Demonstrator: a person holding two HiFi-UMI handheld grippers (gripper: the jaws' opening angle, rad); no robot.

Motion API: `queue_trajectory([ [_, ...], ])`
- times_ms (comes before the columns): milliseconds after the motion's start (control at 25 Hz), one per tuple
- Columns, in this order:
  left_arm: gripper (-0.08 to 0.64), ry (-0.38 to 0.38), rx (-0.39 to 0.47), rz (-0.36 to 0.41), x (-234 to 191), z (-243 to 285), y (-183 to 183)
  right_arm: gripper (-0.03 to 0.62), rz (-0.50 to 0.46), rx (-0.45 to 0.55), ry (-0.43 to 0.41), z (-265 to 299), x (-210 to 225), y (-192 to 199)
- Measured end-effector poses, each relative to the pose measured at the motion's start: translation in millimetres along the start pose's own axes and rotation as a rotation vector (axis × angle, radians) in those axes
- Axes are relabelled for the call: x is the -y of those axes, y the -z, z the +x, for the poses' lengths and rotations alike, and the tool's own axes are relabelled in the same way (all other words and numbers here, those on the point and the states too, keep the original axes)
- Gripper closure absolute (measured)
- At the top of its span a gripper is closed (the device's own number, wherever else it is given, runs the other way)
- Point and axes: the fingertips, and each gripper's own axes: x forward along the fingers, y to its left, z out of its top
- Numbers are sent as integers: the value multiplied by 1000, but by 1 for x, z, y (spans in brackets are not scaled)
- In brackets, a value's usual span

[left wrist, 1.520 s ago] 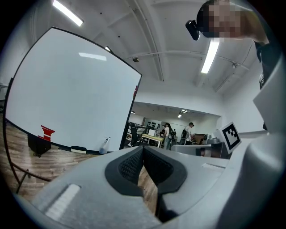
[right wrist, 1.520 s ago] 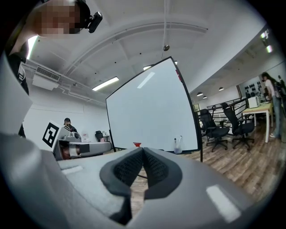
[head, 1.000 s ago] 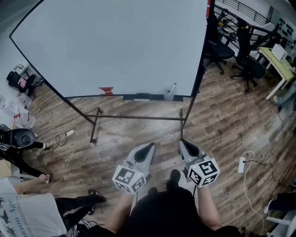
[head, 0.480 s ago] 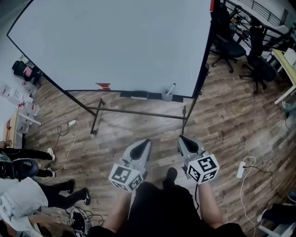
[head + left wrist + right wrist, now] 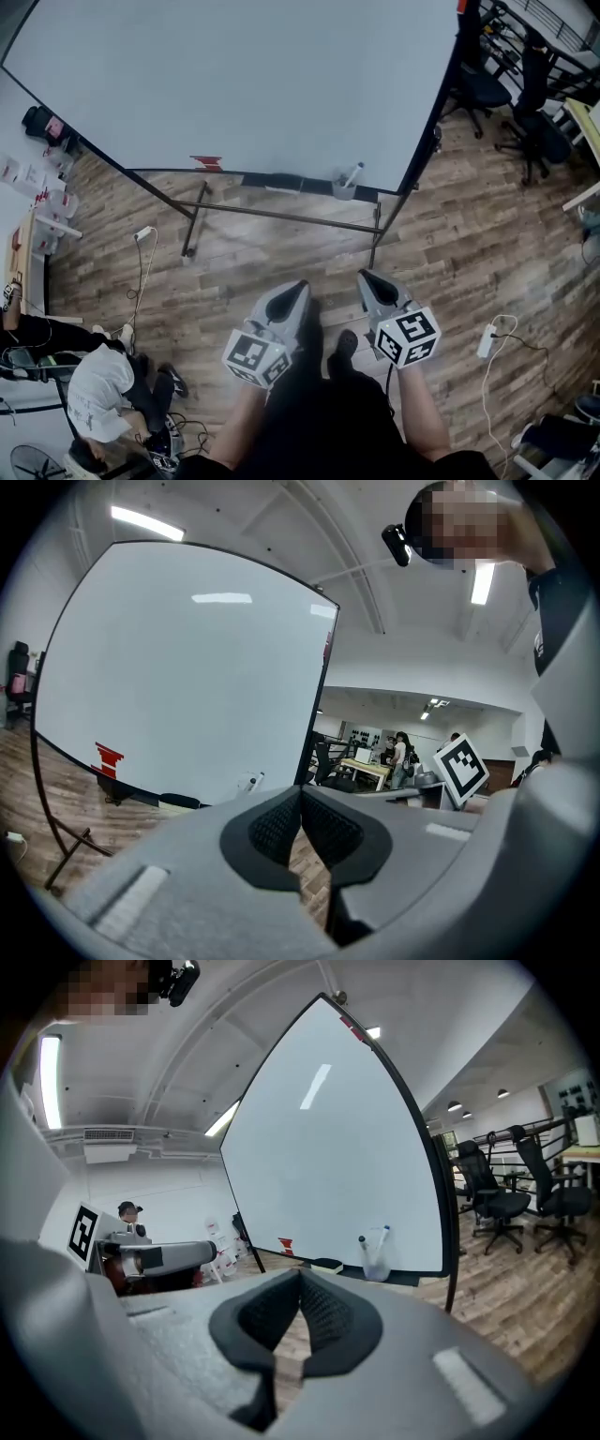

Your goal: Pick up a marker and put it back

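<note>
A clear cup (image 5: 344, 190) with markers (image 5: 353, 174) stands on the whiteboard's (image 5: 244, 84) tray, right of a black eraser (image 5: 272, 180). In the right gripper view the cup (image 5: 376, 1264) holds two markers (image 5: 382, 1237) ahead and to the right. In the left gripper view the cup (image 5: 248, 783) shows small by the board's right edge. My left gripper (image 5: 298, 289) and right gripper (image 5: 366, 277) hang side by side at waist height, well short of the board. Both are shut with nothing between the pads, left (image 5: 300, 794) and right (image 5: 300, 1275).
The whiteboard stands on a metal frame with legs (image 5: 191, 225) and a crossbar (image 5: 291, 217). A red mark (image 5: 206, 163) sits low on the board. Office chairs (image 5: 534, 131) are at the right. Power strips with cables (image 5: 486, 339) lie on the wood floor. A person (image 5: 103, 412) crouches at lower left.
The whiteboard has grown larger and shifted in the head view, so I have come nearer to it. The person at lower left has moved. Both grippers stay shut at the same height.
</note>
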Motion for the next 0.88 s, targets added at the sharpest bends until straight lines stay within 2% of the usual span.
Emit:
queue_trajectory([
  [400,549,125,5,-1,-59,72,-29,589,-46,1,130,57,37,-50],
  [480,549,148,3,1,-70,85,-34,531,-55,-7,145,74,43,-55],
  [600,549,178,2,6,-85,99,-40,531,-63,-23,165,99,49,-55],
  [760,549,208,-2,-1,-104,107,-43,488,-70,-42,200,129,56,-48],
  [880,549,239,-11,-5,-117,112,-43,479,-72,-54,255,154,71,-41],
])
